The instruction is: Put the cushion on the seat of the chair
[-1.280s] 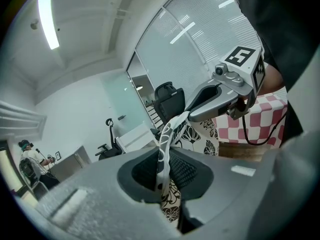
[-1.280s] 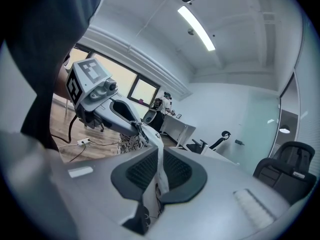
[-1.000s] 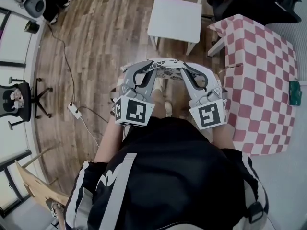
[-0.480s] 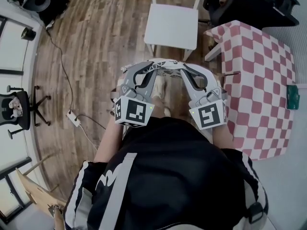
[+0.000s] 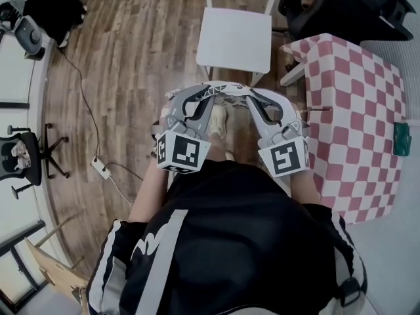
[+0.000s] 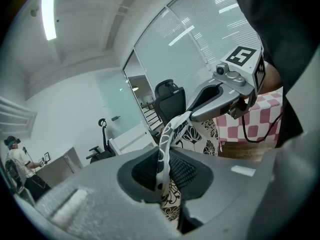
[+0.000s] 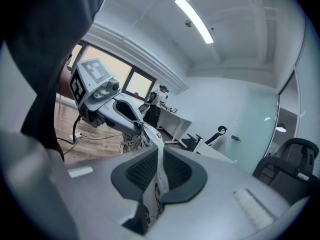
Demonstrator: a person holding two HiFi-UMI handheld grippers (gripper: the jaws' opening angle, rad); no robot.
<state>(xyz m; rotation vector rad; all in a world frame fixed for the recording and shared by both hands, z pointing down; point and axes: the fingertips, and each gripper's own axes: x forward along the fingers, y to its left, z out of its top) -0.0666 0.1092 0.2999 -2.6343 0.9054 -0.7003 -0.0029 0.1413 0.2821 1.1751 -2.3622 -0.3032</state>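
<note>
The wooden floor (image 5: 125,71) fills the left and centre of the head view. A table (image 5: 354,110) covered with a red-and-white checked cloth occupies the right side. The white chair (image 5: 236,38) stands on the floor at the top centre, with its right front leg just beside the table's near-left corner and its seat bare. A black office chair (image 5: 26,156) stands well apart at the floor's left edge. The cushion (image 5: 226,90), white fabric with a black floral print, is not on the seat: it hangs above the floor on the near side of the chair's front edge, between the chair and the person, suspended by its upper edge from both grippers. The left gripper (image 6: 162,170) is clenched on the cushion's left portion; its gripper view shows a fold of printed fabric pinched between the two dark ribbed pads (image 6: 187,171) and running out towards the other gripper. The right gripper (image 7: 159,170) is likewise clamped on the cushion's right portion, with a thin band of fabric pressed between its pads. Both grippers point towards the chair, tilted slightly downward, with their marker cubes close to the person's body. A white power strip (image 5: 100,168) lies on the floor at the left, with a cable running from it. A small green object (image 5: 401,138) rests at the table's right edge.
</note>
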